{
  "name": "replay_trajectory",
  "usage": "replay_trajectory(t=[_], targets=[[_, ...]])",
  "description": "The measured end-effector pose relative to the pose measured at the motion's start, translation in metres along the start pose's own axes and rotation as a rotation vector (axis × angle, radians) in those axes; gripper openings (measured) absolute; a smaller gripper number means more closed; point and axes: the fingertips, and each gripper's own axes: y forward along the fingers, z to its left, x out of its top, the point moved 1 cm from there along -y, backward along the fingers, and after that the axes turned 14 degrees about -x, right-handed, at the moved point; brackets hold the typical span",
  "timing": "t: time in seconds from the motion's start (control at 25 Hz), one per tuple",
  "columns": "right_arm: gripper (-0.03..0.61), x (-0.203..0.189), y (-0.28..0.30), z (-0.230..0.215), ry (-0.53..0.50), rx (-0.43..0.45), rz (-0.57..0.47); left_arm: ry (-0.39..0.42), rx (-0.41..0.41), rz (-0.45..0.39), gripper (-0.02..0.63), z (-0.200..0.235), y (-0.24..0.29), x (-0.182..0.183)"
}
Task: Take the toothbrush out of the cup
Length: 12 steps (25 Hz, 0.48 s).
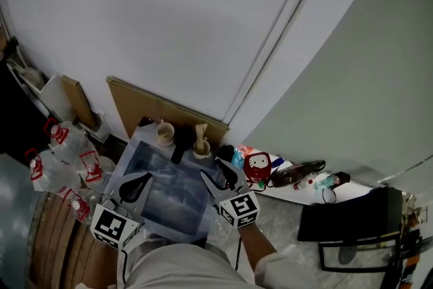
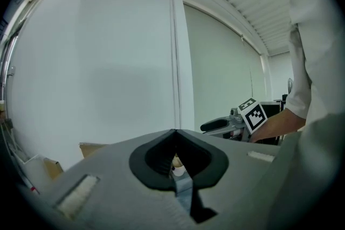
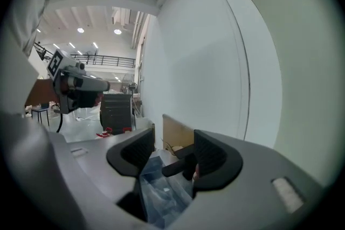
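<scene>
Both grippers sit low over the near part of a blue-grey sheet [image 1: 169, 196] on the table. The left gripper [image 1: 143, 179] has its jaws pressed together with nothing between them. The right gripper [image 1: 211, 168] has its jaws spread wide and holds nothing; its own view shows only the sheet and a dark bar-shaped thing beyond the gap. The toothbrush [image 1: 201, 130] appears to be the pale handle standing upright in the cup [image 1: 201, 149] at the sheet's far edge. It is just ahead of the right gripper's tips and apart from them, and well away from the left gripper. A second cup [image 1: 165, 135] stands further left along the same edge, ahead of the left gripper, with a dark object [image 1: 181, 143] between the two cups. The middle of the sheet between the grippers is bare. Right behind the cups a cardboard panel [image 1: 145, 108] leans against the white wall [image 1: 169, 24], so room behind them is tight. Water bottles [image 1: 64, 145] crowd the left side. To the right of the cup lie a red-and-white container [image 1: 258, 166] and a dark bottle [image 1: 292, 174], with a black box [image 1: 345, 213] further right.
</scene>
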Motion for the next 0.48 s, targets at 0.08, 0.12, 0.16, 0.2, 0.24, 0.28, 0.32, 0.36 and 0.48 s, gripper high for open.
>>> replay_trajectory(t=[0.08, 0.12, 0.16, 0.2, 0.24, 0.28, 0.32, 0.36, 0.48], targets=[[0.233, -0.008, 0.011, -0.003, -0.012, -0.006, 0.025, -0.006, 0.014, 0.007, 0.006, 0.002, -0.004, 0.001], [0.232, -0.013, 0.016, -0.005, -0.017, -0.010, 0.037, -0.008, 0.020, 0.009, 0.006, 0.003, -0.006, 0.000], [0.230, -0.017, 0.021, -0.006, -0.023, -0.014, 0.049, -0.008, 0.026, 0.008, 0.006, 0.004, -0.008, -0.002], [0.229, -0.022, 0.026, -0.008, -0.029, -0.018, 0.061, -0.008, 0.032, 0.007, 0.006, 0.005, -0.010, -0.005], [0.227, -0.026, 0.031, -0.010, -0.034, -0.023, 0.073, -0.008, 0.039, 0.007, 0.006, 0.006, -0.013, -0.006], [0.224, -0.031, 0.036, -0.012, -0.037, -0.028, 0.084, -0.009, 0.046, 0.008, 0.006, 0.006, -0.015, -0.007], [0.222, -0.036, 0.041, -0.014, -0.039, -0.033, 0.096, -0.011, 0.052, 0.010, 0.006, 0.007, -0.017, -0.007], [0.219, -0.040, 0.047, -0.016, -0.040, -0.039, 0.107, -0.013, 0.058, 0.011, 0.006, 0.008, -0.018, -0.007], [0.216, -0.055, 0.063, -0.022, -0.041, -0.054, 0.139, -0.016, 0.079, 0.015, 0.006, 0.012, -0.023, -0.007]])
